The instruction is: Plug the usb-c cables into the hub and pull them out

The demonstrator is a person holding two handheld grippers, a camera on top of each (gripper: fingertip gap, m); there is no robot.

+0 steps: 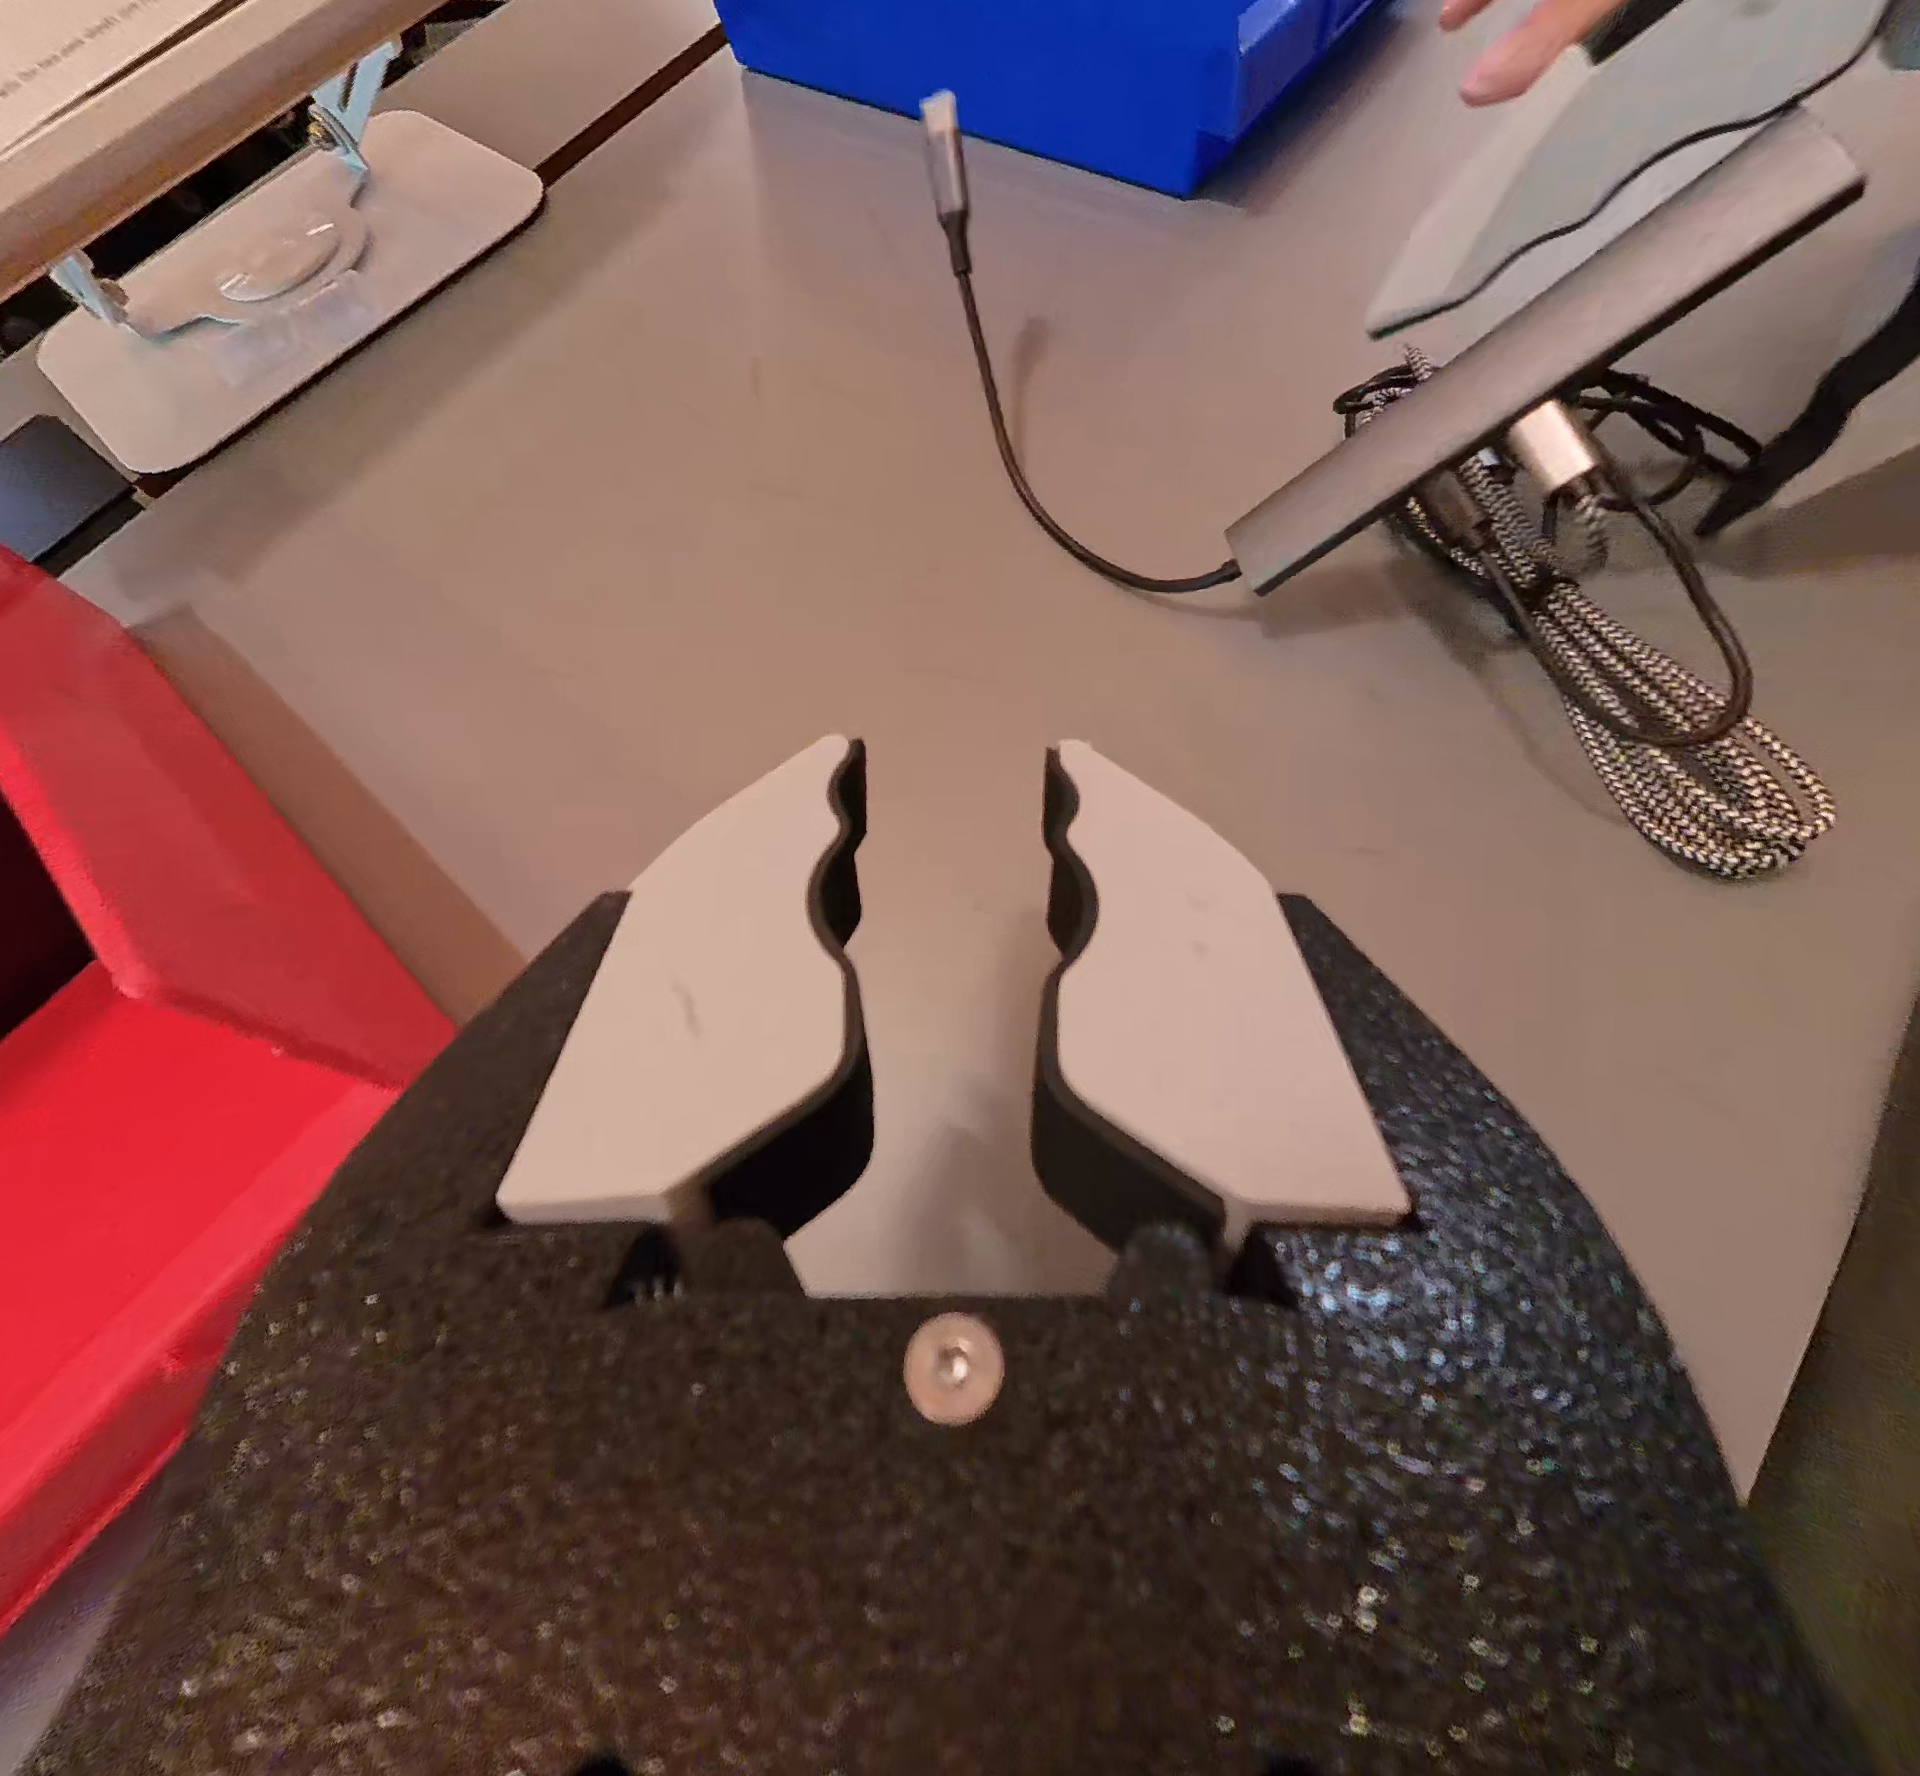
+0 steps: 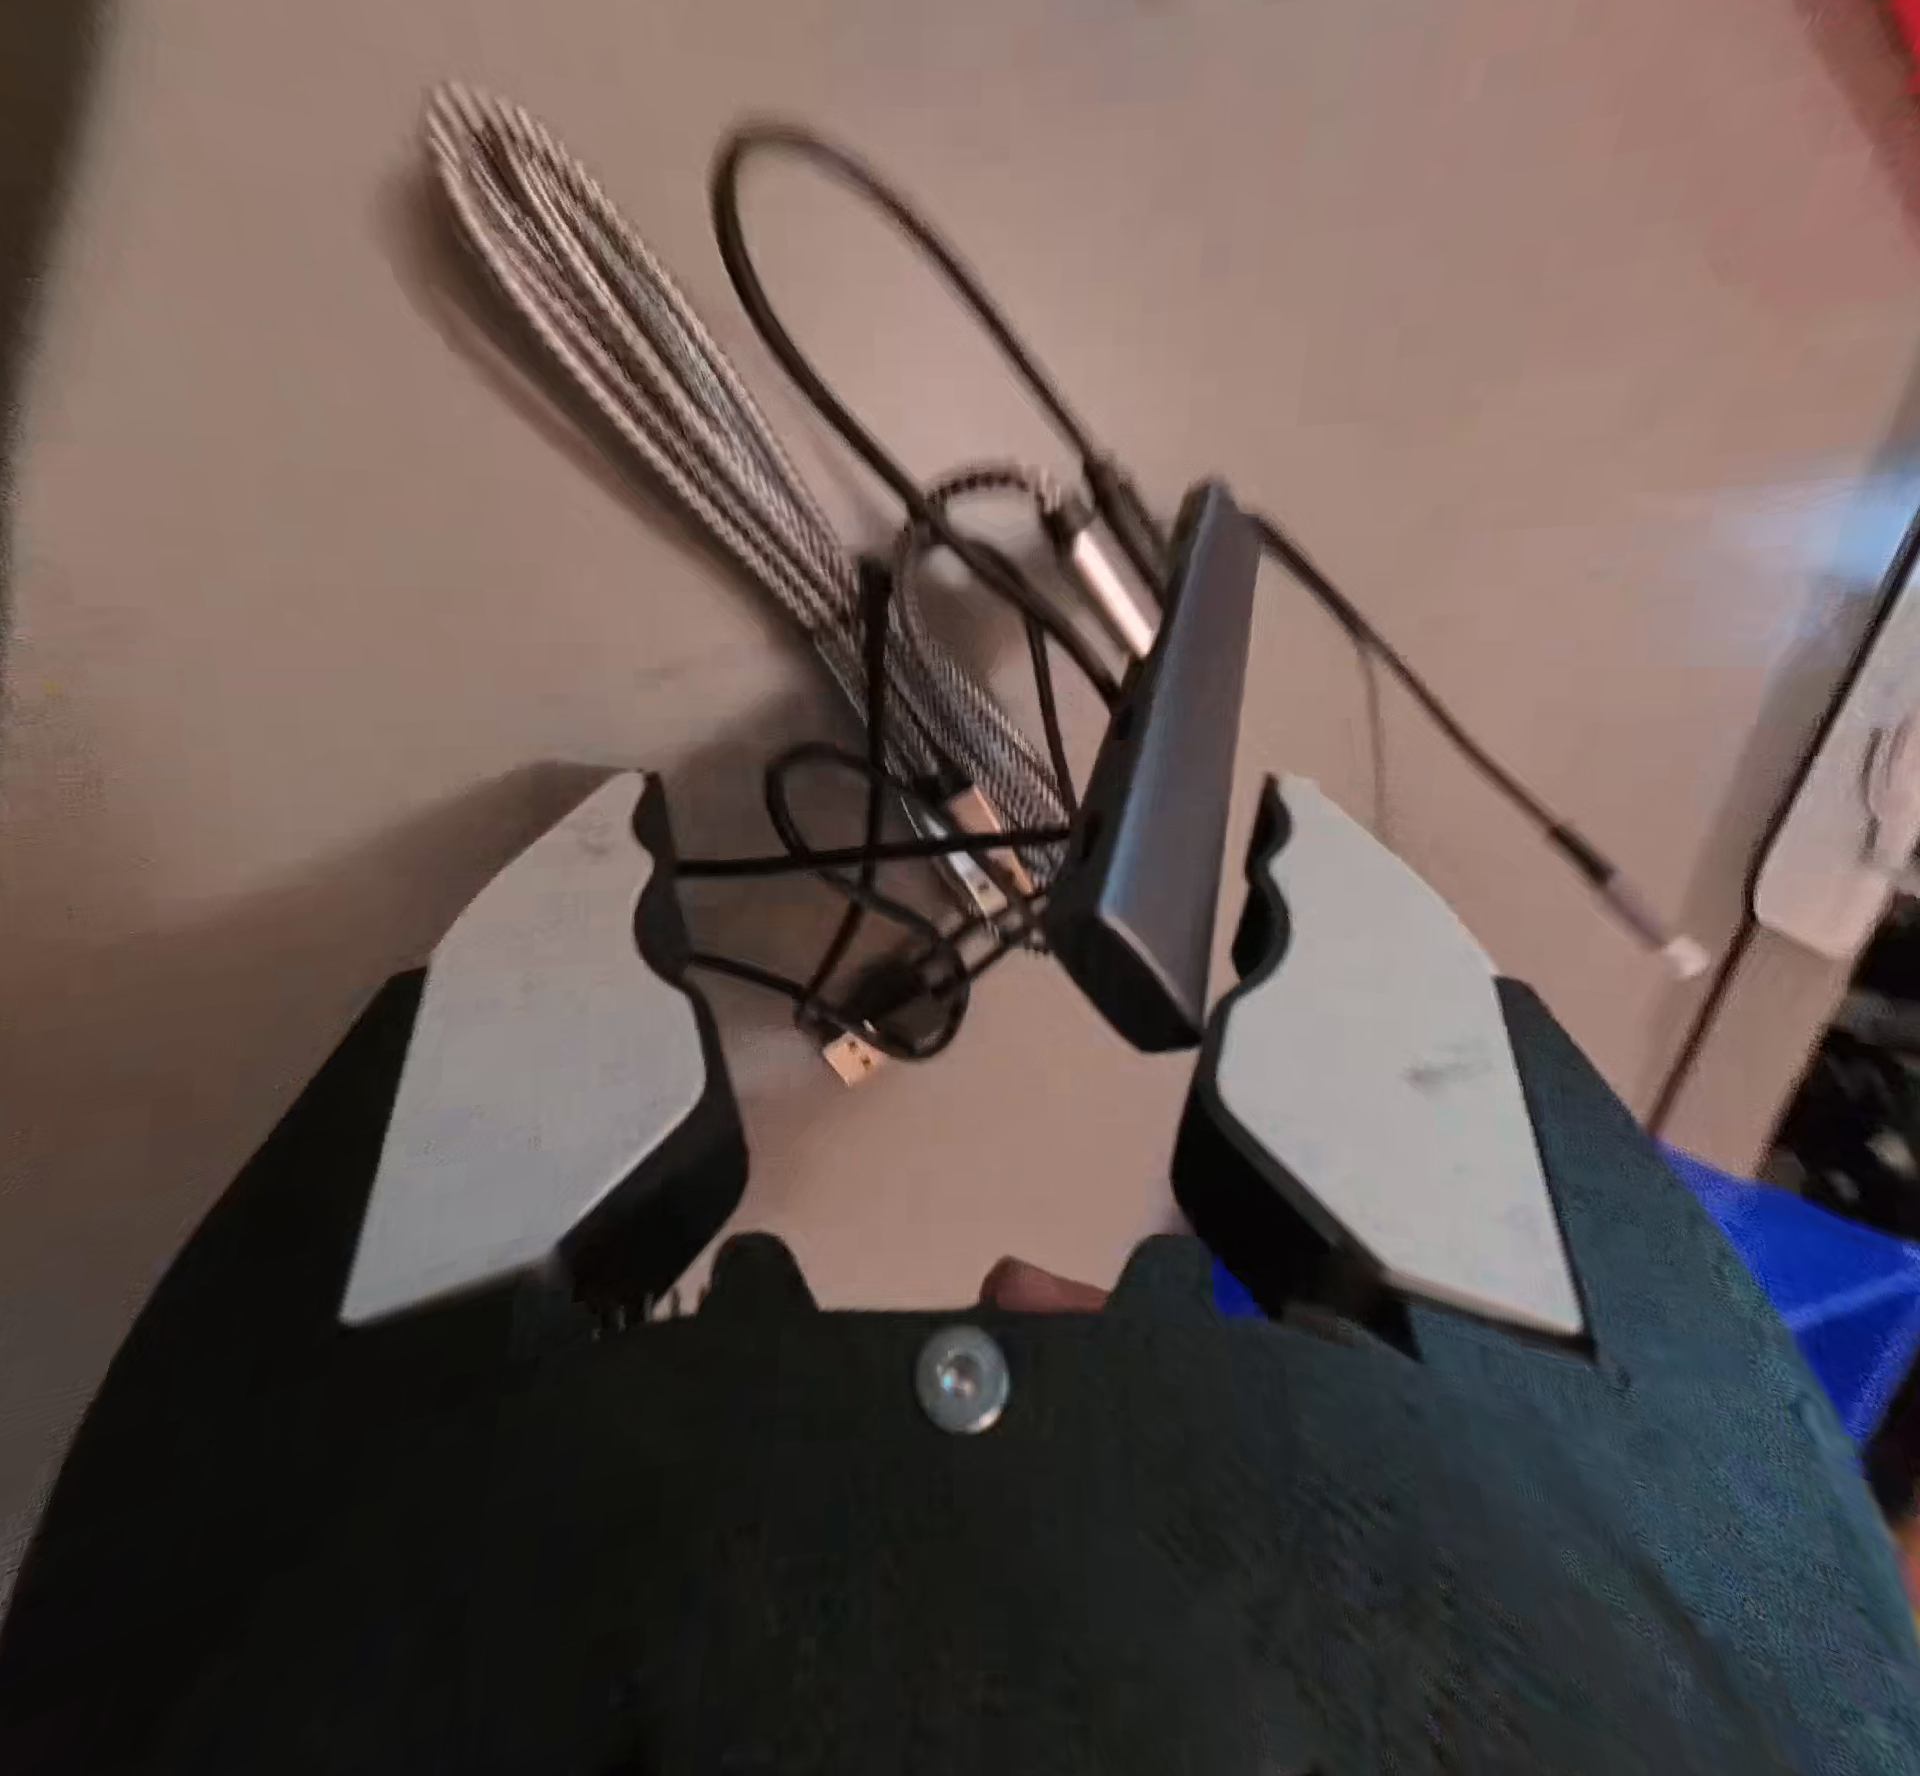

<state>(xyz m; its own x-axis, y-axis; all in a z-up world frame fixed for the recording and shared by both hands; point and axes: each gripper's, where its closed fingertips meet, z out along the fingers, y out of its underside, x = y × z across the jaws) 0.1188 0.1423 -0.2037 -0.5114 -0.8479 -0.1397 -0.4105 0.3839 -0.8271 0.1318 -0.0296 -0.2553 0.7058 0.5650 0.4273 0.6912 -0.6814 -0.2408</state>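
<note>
Left gripper parted, empty; right gripper parted beside USB hub.
Braided cable bundle behind hub on counter.

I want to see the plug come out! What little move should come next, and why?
Probably close the right gripper on the hub. Its jaws stand wide open with the hub tilted between them, a silver plug looks seated in the hub's side, and the left gripper is open and empty.
</note>
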